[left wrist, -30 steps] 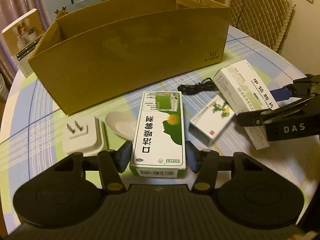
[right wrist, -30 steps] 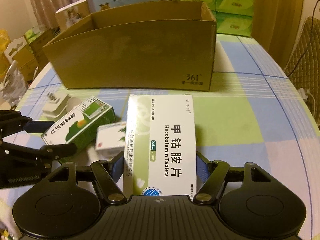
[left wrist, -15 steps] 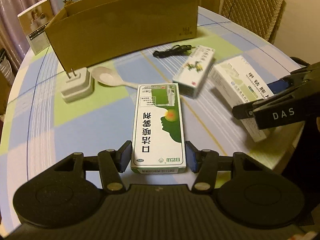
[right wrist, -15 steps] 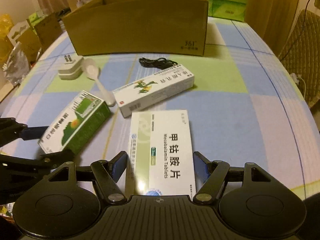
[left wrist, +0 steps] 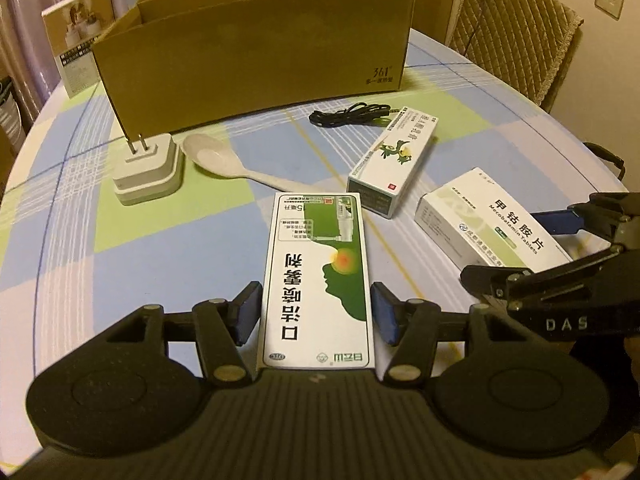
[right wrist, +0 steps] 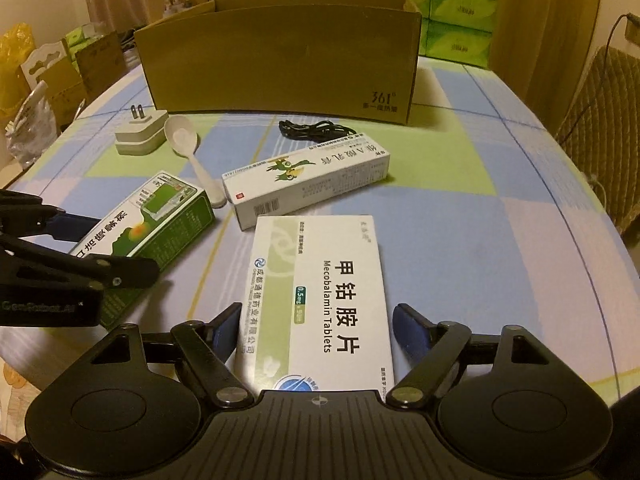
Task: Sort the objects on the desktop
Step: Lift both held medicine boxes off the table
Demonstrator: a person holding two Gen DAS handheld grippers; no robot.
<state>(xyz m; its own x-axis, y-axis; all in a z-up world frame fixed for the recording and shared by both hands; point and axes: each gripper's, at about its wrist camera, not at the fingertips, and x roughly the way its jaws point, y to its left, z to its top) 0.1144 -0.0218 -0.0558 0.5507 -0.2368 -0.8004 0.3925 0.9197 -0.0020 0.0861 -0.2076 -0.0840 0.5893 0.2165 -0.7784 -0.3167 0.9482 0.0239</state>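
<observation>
Checked tablecloth (left wrist: 160, 248) under cardboard box (left wrist: 256, 52).

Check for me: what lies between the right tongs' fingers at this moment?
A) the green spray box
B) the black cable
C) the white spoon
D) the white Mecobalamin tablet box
D: in the right wrist view the white Mecobalamin tablet box lies between the fingers of the right tongs, a small gap showing at each side; the green spray box is at the left tongs.

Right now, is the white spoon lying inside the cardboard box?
No, the spoon lies on the table in front of the cardboard box, beside the charger.
</observation>
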